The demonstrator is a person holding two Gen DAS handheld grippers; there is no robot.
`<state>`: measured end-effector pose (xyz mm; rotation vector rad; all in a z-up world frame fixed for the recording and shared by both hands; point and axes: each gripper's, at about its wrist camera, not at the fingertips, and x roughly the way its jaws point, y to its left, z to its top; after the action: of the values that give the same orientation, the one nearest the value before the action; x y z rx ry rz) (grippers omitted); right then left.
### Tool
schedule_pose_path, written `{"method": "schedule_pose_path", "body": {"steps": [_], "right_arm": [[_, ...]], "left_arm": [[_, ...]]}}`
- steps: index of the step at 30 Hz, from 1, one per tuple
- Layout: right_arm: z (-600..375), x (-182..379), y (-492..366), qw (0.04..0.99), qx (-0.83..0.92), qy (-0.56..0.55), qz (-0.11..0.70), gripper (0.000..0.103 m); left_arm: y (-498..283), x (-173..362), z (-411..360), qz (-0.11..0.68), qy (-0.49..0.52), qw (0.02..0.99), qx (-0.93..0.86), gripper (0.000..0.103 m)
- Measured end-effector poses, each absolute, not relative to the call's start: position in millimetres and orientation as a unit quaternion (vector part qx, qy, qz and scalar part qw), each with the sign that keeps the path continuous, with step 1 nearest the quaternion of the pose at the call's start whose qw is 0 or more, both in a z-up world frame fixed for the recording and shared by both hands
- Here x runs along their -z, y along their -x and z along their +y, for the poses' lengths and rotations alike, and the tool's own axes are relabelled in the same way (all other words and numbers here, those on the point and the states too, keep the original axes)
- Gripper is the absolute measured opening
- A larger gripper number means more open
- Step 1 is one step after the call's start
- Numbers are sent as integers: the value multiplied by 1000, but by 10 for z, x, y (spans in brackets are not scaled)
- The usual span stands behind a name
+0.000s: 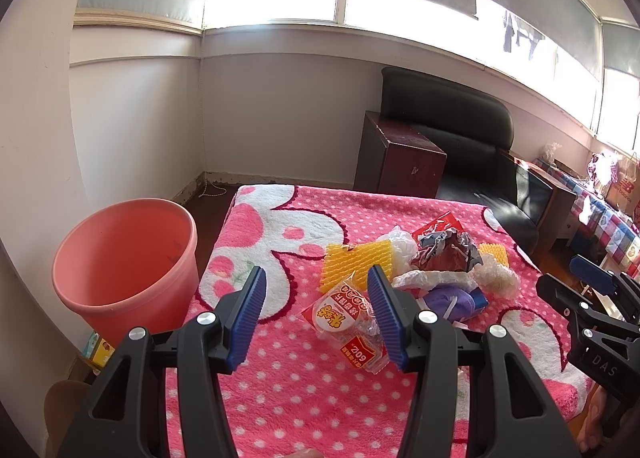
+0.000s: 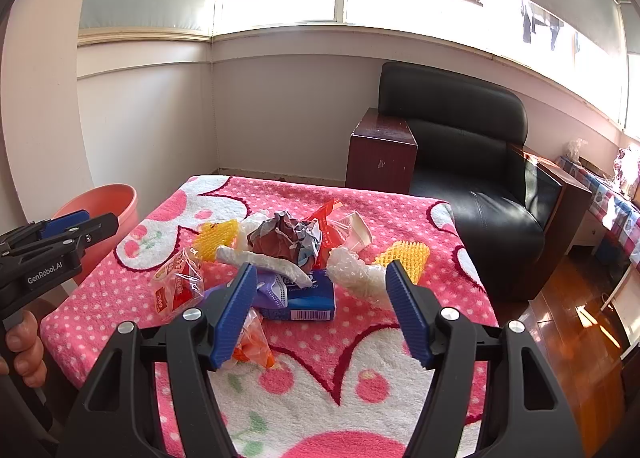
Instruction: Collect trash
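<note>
A pile of trash lies on the pink polka-dot blanket: a clear snack wrapper with a red label, a yellow foam net, crumpled paper, bubble wrap and a blue tissue pack. My left gripper is open and hovers over the snack wrapper without touching it. My right gripper is open too, just in front of the tissue pack, with an orange wrapper by its left finger. The pink bucket stands on the floor left of the table.
A black armchair and a dark red cabinet stand behind the table. A second yellow net lies at the pile's right. A hand holds the left gripper near the bucket. Wood floor runs along the right.
</note>
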<state>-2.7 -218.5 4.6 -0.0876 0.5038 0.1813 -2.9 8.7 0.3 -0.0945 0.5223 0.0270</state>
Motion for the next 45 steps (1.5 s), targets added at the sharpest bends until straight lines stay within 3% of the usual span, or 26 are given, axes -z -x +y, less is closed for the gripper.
{"method": "schedule_pose_path", "body": {"steps": [45], "right_arm": [[-2235, -78, 55, 964, -92, 32, 246, 67]], "left_arm": [[71, -46, 41, 257, 39, 965, -14, 53]]}}
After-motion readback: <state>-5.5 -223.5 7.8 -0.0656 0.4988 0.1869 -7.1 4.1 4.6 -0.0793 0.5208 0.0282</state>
